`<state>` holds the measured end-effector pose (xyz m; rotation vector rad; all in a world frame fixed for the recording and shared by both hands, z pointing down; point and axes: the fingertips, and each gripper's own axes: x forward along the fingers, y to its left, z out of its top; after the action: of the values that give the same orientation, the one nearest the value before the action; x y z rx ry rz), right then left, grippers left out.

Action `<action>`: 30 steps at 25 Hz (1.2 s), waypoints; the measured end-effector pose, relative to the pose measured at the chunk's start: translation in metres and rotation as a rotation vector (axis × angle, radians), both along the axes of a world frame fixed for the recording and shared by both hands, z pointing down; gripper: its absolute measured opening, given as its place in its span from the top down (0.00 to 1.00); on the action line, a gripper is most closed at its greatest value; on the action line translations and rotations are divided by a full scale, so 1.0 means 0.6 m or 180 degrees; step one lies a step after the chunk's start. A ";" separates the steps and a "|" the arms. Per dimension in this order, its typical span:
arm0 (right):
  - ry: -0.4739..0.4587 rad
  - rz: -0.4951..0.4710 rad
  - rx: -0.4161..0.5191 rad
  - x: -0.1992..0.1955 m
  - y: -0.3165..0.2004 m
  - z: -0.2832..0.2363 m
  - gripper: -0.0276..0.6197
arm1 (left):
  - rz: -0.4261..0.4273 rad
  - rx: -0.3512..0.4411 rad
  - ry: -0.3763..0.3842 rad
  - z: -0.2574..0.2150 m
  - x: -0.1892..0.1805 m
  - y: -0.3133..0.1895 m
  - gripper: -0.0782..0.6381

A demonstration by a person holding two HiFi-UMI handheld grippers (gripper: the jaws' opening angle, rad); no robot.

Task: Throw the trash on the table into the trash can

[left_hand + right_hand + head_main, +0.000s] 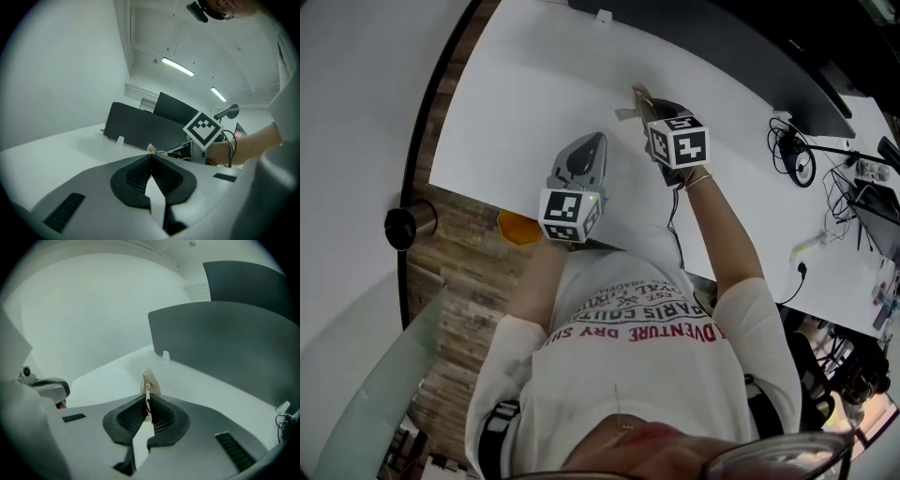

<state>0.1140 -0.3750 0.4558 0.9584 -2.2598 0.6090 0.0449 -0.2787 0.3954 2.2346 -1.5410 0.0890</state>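
A brownish crumpled paper scrap is pinched in my right gripper, which hangs over the middle of the white table. In the right gripper view the scrap sticks out past the shut jaws. My left gripper is nearer the table's front edge, left of the right one. Its jaws meet at the tips and I see nothing held between them. A small pale bit shows just beyond those tips; I cannot tell what it is. No trash can is in view.
A dark panel stands along the table's far side, with a small white tag in front of it. Cables and clutter lie at the table's right end. An orange object and a dark round thing sit on the wooden floor.
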 end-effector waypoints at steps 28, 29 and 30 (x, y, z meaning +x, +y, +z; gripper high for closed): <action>-0.0361 -0.2756 -0.0422 -0.364 0.654 0.021 0.91 | -0.2852 -0.0312 -0.0192 0.063 -0.252 0.660 0.86; -0.0305 -0.2839 -0.0461 -0.380 0.679 0.041 0.91 | -0.2956 -0.0370 -0.0159 0.076 -0.265 0.687 0.86; -0.0231 -0.2915 -0.0489 -0.395 0.703 0.064 0.91 | -0.3055 -0.0430 -0.0118 0.090 -0.278 0.714 0.86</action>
<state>-0.1231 0.0470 0.4941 -0.2150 -2.3482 0.3795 -0.1219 0.1498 0.4496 1.2056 -2.3578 -0.0511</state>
